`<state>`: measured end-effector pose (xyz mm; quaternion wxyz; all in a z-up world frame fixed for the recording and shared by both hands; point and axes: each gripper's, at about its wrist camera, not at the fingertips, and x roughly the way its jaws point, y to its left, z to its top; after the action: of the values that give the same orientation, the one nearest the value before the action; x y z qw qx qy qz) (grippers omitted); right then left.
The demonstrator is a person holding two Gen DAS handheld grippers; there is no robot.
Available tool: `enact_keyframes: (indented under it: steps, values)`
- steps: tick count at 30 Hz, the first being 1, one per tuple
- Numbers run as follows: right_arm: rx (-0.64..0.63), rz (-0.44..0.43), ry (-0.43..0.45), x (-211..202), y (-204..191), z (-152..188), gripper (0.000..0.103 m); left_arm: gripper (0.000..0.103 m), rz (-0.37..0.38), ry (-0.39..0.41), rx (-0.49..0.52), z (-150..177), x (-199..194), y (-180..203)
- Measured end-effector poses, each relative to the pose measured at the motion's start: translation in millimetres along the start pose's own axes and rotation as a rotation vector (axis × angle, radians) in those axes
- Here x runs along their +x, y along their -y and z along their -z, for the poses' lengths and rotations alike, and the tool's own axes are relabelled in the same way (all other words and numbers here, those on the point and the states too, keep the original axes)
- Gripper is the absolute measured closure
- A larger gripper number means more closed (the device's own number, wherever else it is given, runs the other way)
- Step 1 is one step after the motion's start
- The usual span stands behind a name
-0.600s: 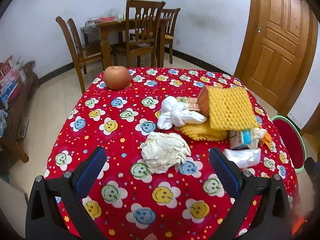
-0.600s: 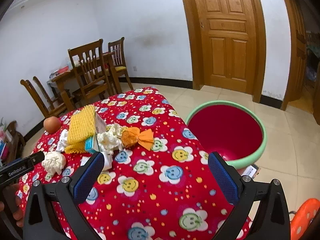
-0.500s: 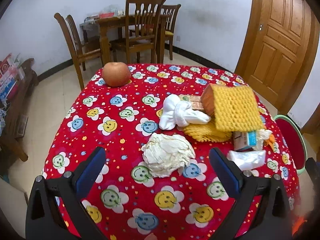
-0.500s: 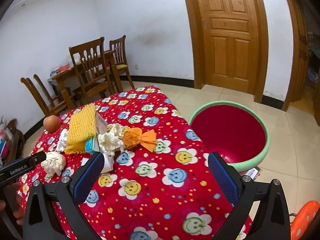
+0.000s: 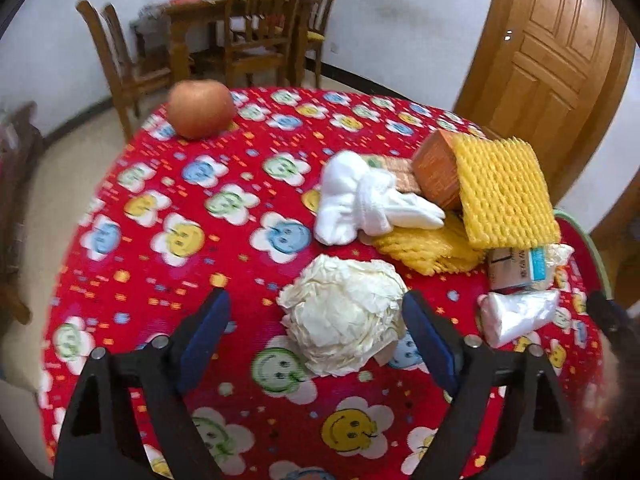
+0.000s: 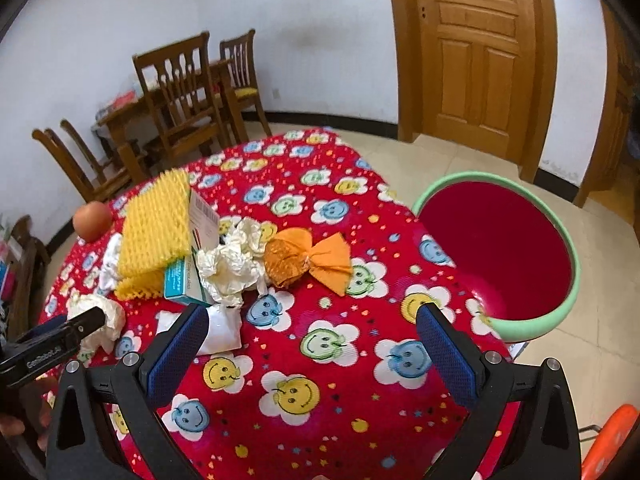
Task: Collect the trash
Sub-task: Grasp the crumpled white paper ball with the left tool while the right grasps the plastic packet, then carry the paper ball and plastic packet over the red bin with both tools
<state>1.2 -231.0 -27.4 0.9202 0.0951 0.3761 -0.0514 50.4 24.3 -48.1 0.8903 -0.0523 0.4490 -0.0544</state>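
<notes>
Left wrist view has the left tongs (image 5: pixel 316 320) spread wide around the paper wad (image 5: pixel 344 316) on the bench (image 5: pixel 160 208) (right tongs (image 6: pixel 312 332) spread and empty too), so I'd sink lower, centre it, then squeeze gently before lifting toward the bin (image 6: pixel 568 296).

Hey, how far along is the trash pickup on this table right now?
Nothing looks done yet: the red basin beside the table shows no trash inside. In hand: the left hand-held gripper is open, its jaws flanking the crumpled white paper ball without gripping it. The right hand-held gripper is open and holds nothing. Left: the yellow foam netting, orange wrapper, small carton and other scraps.
</notes>
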Motion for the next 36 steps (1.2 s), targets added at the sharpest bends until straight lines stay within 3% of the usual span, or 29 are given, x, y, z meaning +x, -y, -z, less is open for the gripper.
enact_keyframes:
  steps: [3, 5, 7, 9, 13, 16, 28, 31, 32, 36]
  values:
    - [-0.002, -0.04, -0.046, 7, -8, 3, 0.0, 0.027, 0.08, -0.014, -0.007, 2, 2, 0]
    - [-0.019, -0.03, -0.053, 10, -17, 5, 0.0, 0.036, 0.111, -0.015, 0.01, 2, 2, 1]
    - [-0.031, -0.016, -0.057, 13, -25, 7, 0.001, 0.051, 0.151, -0.019, 0.026, 1, 2, 1]
    - [-0.03, -0.013, -0.07, 17, -30, 8, 0.001, 0.058, 0.195, -0.031, 0.022, 4, 1, 1]
    - [-0.039, 0.0, -0.086, 23, -40, 10, 0.001, 0.06, 0.197, -0.044, 0.017, 4, -4, -8]
    - [-0.048, -0.007, -0.101, 26, -46, 11, 0.001, 0.06, 0.239, -0.01, -0.019, 3, -14, -12]
    - [-0.108, 0.019, -0.139, 43, -73, 18, 0.001, 0.06, 0.216, 0.049, -0.08, 8, -38, -28]
    - [-0.098, 0.007, -0.154, 45, -71, 21, 0.015, 0.06, 0.201, 0.059, -0.089, 7, -42, -29]
    - [-0.1, 0.006, -0.15, 44, -70, 21, 0.03, 0.06, 0.197, 0.061, -0.089, 7, -43, -29]
    - [-0.094, -0.019, -0.141, 36, -66, 23, 0.031, 0.06, 0.194, 0.069, -0.089, 8, -49, -22]
